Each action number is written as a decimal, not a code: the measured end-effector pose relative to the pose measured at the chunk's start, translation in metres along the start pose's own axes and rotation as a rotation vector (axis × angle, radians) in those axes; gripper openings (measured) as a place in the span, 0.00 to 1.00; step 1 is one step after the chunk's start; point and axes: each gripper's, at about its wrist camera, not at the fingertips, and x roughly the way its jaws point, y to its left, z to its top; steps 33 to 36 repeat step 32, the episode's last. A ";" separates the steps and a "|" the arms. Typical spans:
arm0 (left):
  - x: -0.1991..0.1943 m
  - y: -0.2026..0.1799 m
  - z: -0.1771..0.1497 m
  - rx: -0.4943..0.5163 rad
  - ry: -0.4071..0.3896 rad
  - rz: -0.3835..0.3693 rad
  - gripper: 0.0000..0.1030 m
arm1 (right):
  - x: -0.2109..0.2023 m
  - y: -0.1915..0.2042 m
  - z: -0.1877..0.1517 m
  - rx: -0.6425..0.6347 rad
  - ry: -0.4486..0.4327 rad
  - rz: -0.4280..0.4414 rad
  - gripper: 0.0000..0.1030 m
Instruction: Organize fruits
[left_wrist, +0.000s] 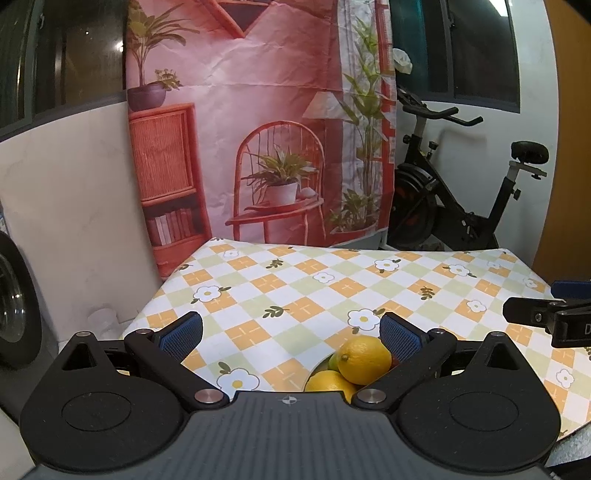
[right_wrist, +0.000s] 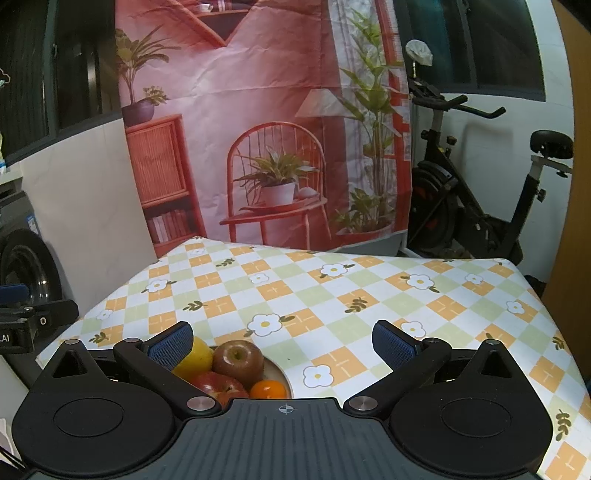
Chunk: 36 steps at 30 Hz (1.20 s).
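A plate of fruit sits at the near edge of the checked tablecloth (left_wrist: 295, 288). In the left wrist view I see two yellow lemons (left_wrist: 364, 360) and a bit of green fruit just inside the right finger. In the right wrist view the plate's rim (right_wrist: 284, 373) holds a dark red apple (right_wrist: 238, 363), a second red apple (right_wrist: 218, 387), an orange (right_wrist: 269, 389) and a yellow lemon (right_wrist: 197, 356) behind the left finger. My left gripper (left_wrist: 291, 338) is open and empty above the table. My right gripper (right_wrist: 282, 343) is open and empty, with the fruit at its left.
A printed pink backdrop (left_wrist: 258, 129) hangs behind the table. An exercise bike (left_wrist: 461, 184) stands at the back right. The right gripper's tip (left_wrist: 546, 314) shows at the right edge of the left view; the left gripper's tip (right_wrist: 33, 317) at the left edge of the right view.
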 end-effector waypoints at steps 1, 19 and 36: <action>0.000 0.000 0.000 -0.003 0.002 0.001 1.00 | 0.000 0.000 0.000 -0.002 0.000 0.001 1.00; 0.001 -0.002 -0.001 -0.010 0.015 -0.005 1.00 | -0.001 -0.001 -0.002 0.002 0.005 -0.002 1.00; 0.002 -0.002 -0.003 -0.014 0.017 -0.009 1.00 | -0.001 0.000 -0.001 0.002 0.006 -0.003 1.00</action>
